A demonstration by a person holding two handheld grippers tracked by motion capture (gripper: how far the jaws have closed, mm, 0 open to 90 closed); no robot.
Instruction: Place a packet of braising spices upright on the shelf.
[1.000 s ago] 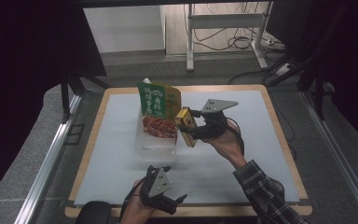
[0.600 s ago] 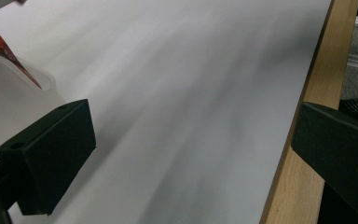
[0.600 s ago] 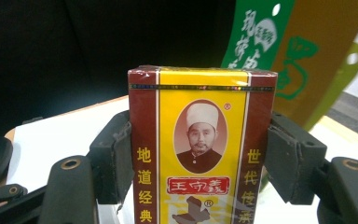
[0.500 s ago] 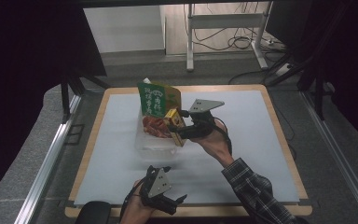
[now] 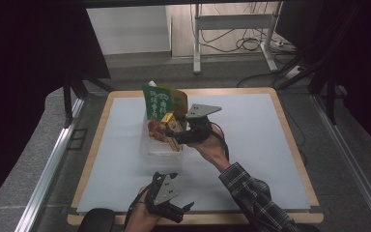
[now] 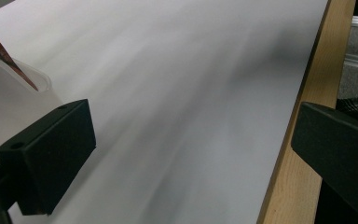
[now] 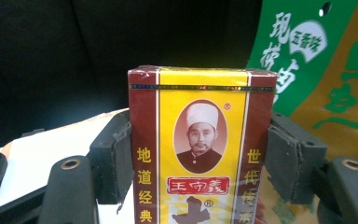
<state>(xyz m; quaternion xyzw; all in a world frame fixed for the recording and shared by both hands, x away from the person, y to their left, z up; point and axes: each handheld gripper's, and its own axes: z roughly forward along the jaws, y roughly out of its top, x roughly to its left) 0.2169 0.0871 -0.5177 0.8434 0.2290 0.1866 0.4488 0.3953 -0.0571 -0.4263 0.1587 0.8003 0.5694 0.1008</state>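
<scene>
My right gripper (image 5: 175, 129) is shut on a small yellow and dark red box (image 5: 172, 129), held above a clear plastic container (image 5: 160, 148) in the middle of the table. In the right gripper view the yellow and red box (image 7: 200, 149) stands upright between the two black pads (image 7: 116, 156), printed with a portrait and Chinese characters. A green and orange snack bag (image 5: 163, 102) stands in the container just behind the box, also seen as the snack bag (image 7: 317, 65). My left gripper (image 5: 179, 212) rests open near the front table edge, its jaws wide apart over the white mat (image 6: 182, 93).
The white mat (image 5: 251, 140) covers a wooden-edged table (image 5: 290, 140). A corner of the clear container (image 6: 23, 79) lies left of my left gripper. Metal rails (image 5: 53, 159) run along both sides, and a desk frame with cables (image 5: 232, 29) stands beyond the far edge.
My right gripper has carried the yellow and red box leftward and down, from beside the snack bag to over the container. The left gripper has stayed put.
</scene>
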